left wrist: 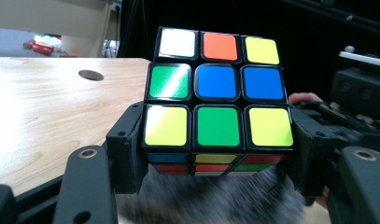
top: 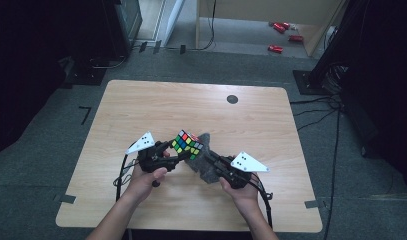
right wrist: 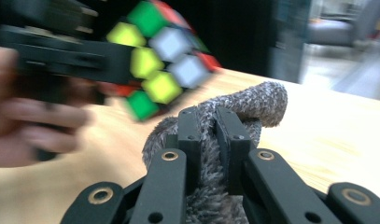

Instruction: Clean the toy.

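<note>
A multicoloured puzzle cube (top: 187,144) is held above the wooden table (top: 141,105), a little in front of its middle. My left gripper (top: 177,152) is shut on it; in the left gripper view the black pads (left wrist: 127,144) press the two sides of the cube's (left wrist: 218,88) bottom layer. A grey fuzzy cloth (top: 206,159) hangs just right of and below the cube. My right gripper (top: 210,159) is shut on that cloth (right wrist: 225,135), with a fold pinched between its fingers (right wrist: 190,135). In the right gripper view the cube (right wrist: 162,60) shows blurred at the upper left, close to the cloth.
A round dark grommet (top: 232,99) sits in the table's far right part. Cables (top: 122,170) trail from both grippers toward the near edge. Red cans (top: 283,36) lie on the floor beyond the table, and dark equipment stands at both sides.
</note>
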